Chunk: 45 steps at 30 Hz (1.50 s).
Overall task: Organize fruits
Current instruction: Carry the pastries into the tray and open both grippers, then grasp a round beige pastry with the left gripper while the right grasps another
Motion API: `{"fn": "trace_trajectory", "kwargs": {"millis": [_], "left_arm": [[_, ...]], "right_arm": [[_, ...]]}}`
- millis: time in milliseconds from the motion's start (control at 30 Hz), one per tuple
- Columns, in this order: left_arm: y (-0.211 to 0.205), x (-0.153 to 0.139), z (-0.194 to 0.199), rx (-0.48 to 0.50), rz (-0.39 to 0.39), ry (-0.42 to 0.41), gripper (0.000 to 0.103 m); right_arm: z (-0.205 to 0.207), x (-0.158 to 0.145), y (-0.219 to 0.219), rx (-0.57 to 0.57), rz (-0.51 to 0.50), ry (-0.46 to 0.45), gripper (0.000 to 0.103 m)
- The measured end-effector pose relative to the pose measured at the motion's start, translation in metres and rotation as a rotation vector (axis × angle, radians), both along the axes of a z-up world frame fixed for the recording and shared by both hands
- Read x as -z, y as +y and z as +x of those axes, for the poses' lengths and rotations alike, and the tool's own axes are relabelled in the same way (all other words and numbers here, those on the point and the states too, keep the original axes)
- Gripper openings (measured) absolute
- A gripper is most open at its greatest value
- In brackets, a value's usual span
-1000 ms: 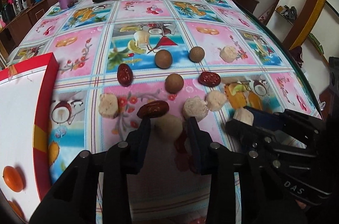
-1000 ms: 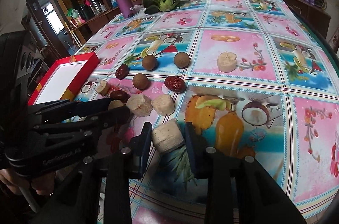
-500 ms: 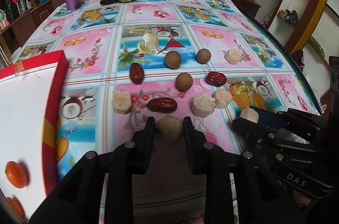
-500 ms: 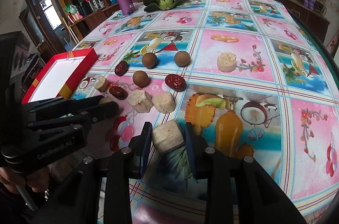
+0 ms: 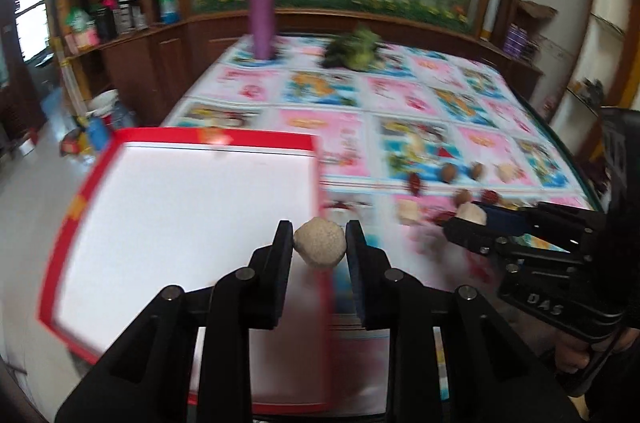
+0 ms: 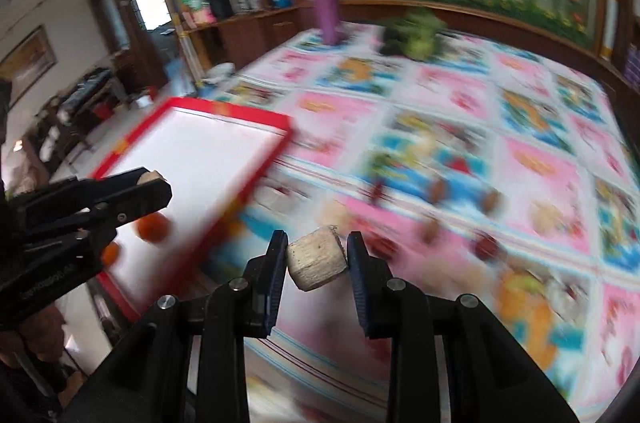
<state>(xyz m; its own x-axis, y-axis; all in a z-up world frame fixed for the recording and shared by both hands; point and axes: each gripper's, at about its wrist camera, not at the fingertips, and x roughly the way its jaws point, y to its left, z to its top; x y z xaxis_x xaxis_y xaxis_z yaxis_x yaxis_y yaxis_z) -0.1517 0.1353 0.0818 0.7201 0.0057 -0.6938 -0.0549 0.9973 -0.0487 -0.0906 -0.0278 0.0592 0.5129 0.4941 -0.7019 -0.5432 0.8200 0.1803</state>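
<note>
Left wrist view: the left gripper (image 5: 319, 246) is clamped on a pale, rounded banana chunk (image 5: 319, 248), held clear of the surface between both fingers. Directly ahead and to the left of these tongs lies a red-rimmed tray (image 5: 216, 140) with a white floor; the part of the floor visible in this view is bare. To the right, the right gripper (image 5: 472, 219) appears side-on, closed on a second pale piece (image 5: 472, 213). Beyond and right of it, loose fruit remains on the patterned tablecloth (image 5: 404, 103): brown round fruits (image 5: 449, 172), dark red dates (image 5: 416, 180) and further pale chunks (image 5: 408, 211), all motion-blurred. A purple bottle (image 5: 262, 15) stands at the far end of the table, with a green vegetable (image 5: 354, 47) to its right.

Right wrist view: the right gripper (image 6: 317, 261) is clamped on a cut, cylindrical banana piece (image 6: 317, 263), lifted above the tablecloth. The tray (image 6: 240, 115) sits ahead-left of these tongs. It contains two orange fruits: one (image 6: 152, 228) on the white floor just below the left gripper (image 6: 154, 181), and a second (image 6: 109, 255) partly hidden behind that gripper's body. The left gripper's tips hang over the tray's near portion, a pale chunk showing between them. The background is heavily blurred.
</note>
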Motion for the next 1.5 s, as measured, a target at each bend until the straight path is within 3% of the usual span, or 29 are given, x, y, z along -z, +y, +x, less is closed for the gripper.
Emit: {"fn": "trace_trajectory", "kwargs": {"millis": [133,300,500,867,967,1033,1167,1500], "left_arm": [[0.064,-0.002,-0.009,-0.157,0.014,-0.001,0.029],[0.120,0.014,-0.012,-0.279,-0.016,0.046,0.029],[0.137,0.034,-0.011,-0.312,-0.023,0.087,0.029],[0.148,0.054,-0.008,-0.370,-0.004,0.156,0.029],[0.148,0.052,-0.011,-0.379,-0.010,0.159,0.032],[0.145,0.046,-0.016,-0.392,-0.003,0.139,0.043],[0.131,0.030,-0.021,-0.374,0.010,0.087,0.047],[0.031,0.011,-0.018,-0.091,-0.001,0.064,0.048]], "right_arm": [[0.015,-0.008,0.057,-0.075,0.051,0.021,0.029],[0.023,0.002,0.120,-0.159,0.060,0.072,0.029],[0.022,0.021,0.169,-0.221,0.016,0.096,0.029],[0.026,0.039,0.184,-0.226,-0.049,0.152,0.033],[0.023,0.034,0.177,-0.219,-0.034,0.156,0.043],[0.021,0.027,0.164,-0.204,0.002,0.148,0.045],[0.012,0.012,0.133,-0.162,0.040,0.090,0.045],[-0.008,0.003,0.003,0.025,0.018,-0.007,0.045]]}}
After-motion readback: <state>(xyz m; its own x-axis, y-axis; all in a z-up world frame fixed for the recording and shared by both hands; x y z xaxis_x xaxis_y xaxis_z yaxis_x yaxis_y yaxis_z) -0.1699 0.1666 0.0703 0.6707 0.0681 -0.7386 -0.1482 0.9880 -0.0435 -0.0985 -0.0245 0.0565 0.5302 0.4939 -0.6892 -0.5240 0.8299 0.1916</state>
